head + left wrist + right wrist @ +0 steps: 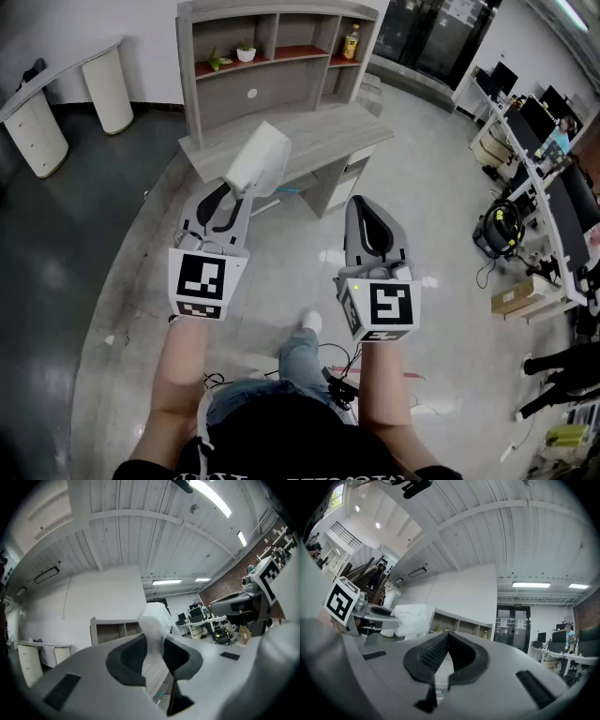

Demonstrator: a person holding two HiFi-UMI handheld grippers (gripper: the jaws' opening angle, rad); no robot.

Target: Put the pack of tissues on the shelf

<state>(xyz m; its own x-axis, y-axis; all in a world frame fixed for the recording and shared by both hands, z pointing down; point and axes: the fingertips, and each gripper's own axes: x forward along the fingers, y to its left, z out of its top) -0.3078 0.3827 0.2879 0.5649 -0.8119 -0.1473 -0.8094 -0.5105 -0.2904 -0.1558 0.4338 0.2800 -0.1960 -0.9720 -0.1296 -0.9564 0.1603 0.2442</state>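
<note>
- The left gripper (pixel 232 190) is clamped on the pack of tissues (pixel 260 159). Its 2 jaws pinch the pack's lower end, and the left gripper view shows the white wrap squeezed thin between the pads.
- The right gripper (pixel 363 204) is closed, jaw against jaw, with nothing between them.
- The pack is in the air, standing up out of the left jaws and leaning a little. It is short of the desk (pixel 309 131) and well apart from the shelf (pixel 272 58) above it.
- The pack looks light and soft. It gives under the pads, so a harder squeeze would probably only crumple it.
- The plastic wrap is likely slick. With only 1 end held, most of the pack hangs free and may swing or slide on a quick move.
- A hold nearer the middle, across the flat faces, would likely be steadier.
- The upper compartments already hold a bottle (pixel 351 42) and a small potted plant (pixel 246 52), so a bare stretch of shelf seems the safer target.
</note>
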